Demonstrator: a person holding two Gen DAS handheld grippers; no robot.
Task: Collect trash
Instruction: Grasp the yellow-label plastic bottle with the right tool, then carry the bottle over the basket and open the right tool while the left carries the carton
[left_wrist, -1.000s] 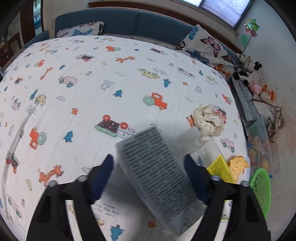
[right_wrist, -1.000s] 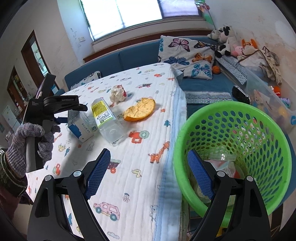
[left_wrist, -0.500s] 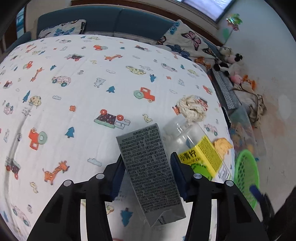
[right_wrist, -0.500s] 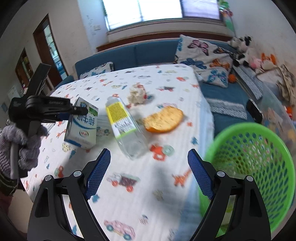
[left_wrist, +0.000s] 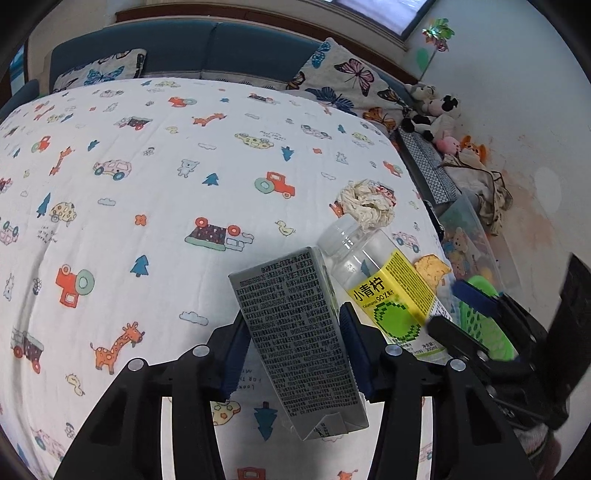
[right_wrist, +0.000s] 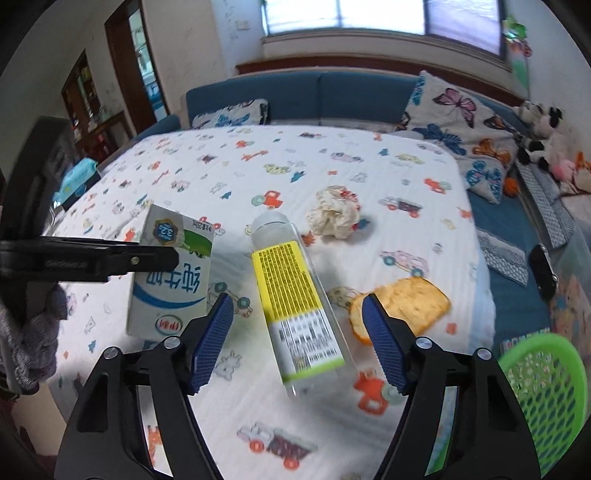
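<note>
L gripper (left_wrist: 291, 343) clamps carton (left_wrist: 295, 339); R gripper (right_wrist: 297, 339) spread wide, nothing in it.
Carton sits tilted btwn L pads, over the table (left_wrist: 155, 192) near its right edge. Bottle (right_wrist: 295, 302) lies flat just right of carton, btwn R fingers in R view. Paper wad (right_wrist: 334, 216) past bottle's cap; peel (right_wrist: 402, 306) nearer right edge. Green basket (right_wrist: 543, 391) off that edge.
</note>
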